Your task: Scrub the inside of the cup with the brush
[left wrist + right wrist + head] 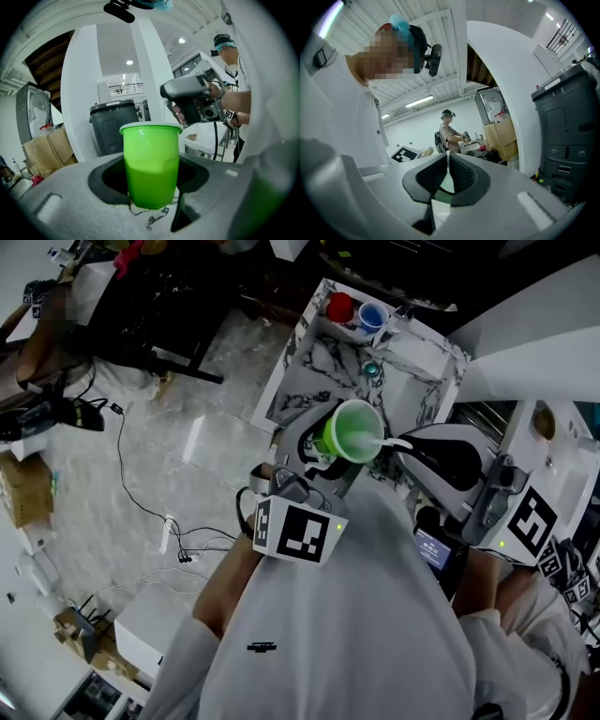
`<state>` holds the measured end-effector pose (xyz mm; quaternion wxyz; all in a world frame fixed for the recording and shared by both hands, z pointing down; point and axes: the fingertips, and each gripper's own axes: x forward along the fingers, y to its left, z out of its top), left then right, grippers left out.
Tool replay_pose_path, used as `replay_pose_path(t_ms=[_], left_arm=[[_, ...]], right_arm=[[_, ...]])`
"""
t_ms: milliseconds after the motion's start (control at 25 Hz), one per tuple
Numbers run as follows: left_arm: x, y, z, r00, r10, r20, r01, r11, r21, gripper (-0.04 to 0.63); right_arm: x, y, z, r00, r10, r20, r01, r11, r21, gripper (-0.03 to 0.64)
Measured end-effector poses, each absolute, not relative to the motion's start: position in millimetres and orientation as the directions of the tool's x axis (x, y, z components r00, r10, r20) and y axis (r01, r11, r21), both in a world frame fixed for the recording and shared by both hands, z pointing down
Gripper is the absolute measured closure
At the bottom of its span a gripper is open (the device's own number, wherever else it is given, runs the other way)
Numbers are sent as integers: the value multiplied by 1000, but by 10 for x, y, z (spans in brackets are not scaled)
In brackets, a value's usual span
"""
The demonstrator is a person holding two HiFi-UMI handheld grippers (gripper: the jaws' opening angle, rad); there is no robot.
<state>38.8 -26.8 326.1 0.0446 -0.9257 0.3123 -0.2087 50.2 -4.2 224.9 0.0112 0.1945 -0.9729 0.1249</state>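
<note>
In the head view my left gripper (328, 442) holds a green cup (354, 431) raised over the marble counter, its mouth turned up towards me. The brush's thin white handle (395, 442) reaches over the rim into the cup, with my right gripper (409, 448) shut on it. The left gripper view shows the cup (151, 164) upright, clamped between the jaws of the left gripper (152, 183). In the right gripper view the right gripper (448, 176) is pinched on the white handle (448, 159), with green below it. The brush head is hidden.
A marble-patterned counter (309, 367) lies ahead, with a red cup (339, 307) and a blue cup (372, 315) at its far end. Cables (141, 512) trail over the floor to the left. A dark grey bin (115, 126) and another person (449, 131) stand further off.
</note>
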Motion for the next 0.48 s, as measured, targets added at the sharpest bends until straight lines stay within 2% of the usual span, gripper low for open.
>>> replay_pose_path(t_ms=[280,480], left_arm=[[441,-230,3288,729,-578,367,-540,-815,-209,336],[454,-192,3286,741,-568,360,-527,-823,-212,336]], right_arm=[[300,-3,2162,-942,-332,45,-334,915,-226,597],[338,-181,2162,-917,-396,44,-397,901,-176,597]])
